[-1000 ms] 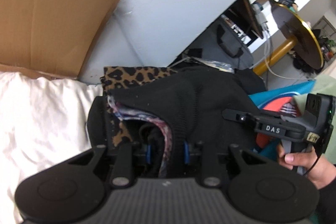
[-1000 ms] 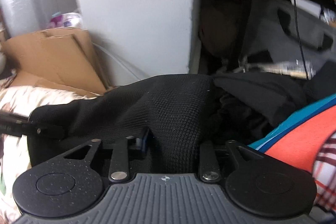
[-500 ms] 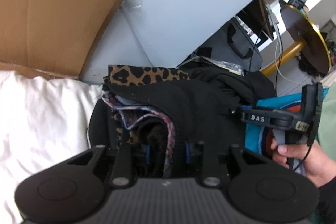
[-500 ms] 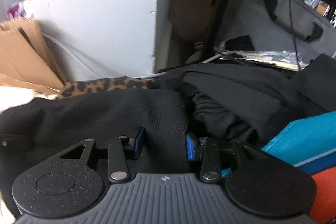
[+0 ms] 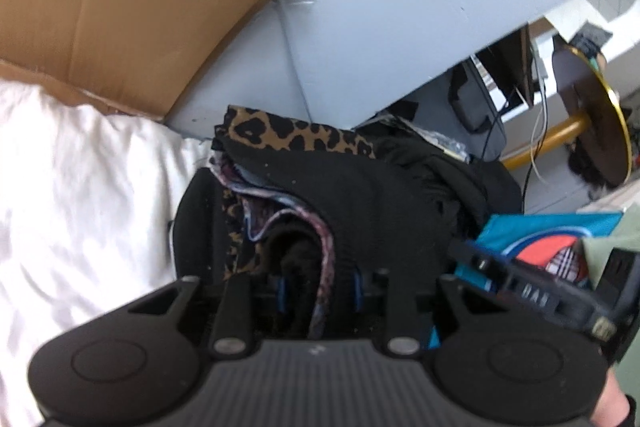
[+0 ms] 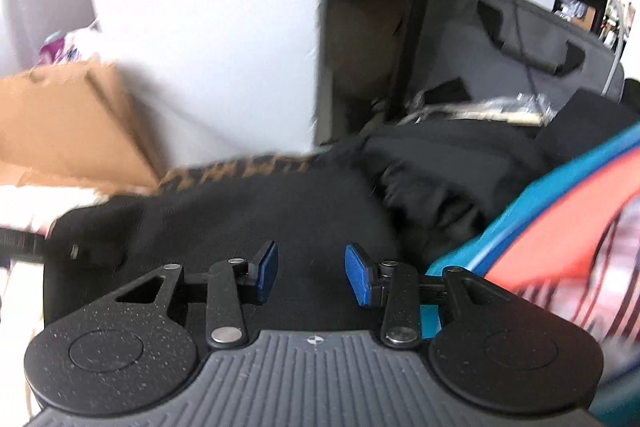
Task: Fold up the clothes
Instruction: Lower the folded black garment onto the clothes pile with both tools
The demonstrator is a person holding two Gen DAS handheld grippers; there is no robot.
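Since a second ago our right tool (image 6: 308, 273) has let go of the black knitted garment (image 5: 360, 203); its blue pads now stand apart above the knit, gripping nothing. Our left tool (image 5: 320, 291) is opening, yet folds of black knit and patterned lining still sit between its pads. The garment lies bunched on the white bed sheet (image 5: 80, 187), against the leopard-print cloth (image 5: 288, 133) by the wall. We judge the released side may slump and undo the fold. Its long axis seems to run from tool to tool; bunched so, its heading is unclear.
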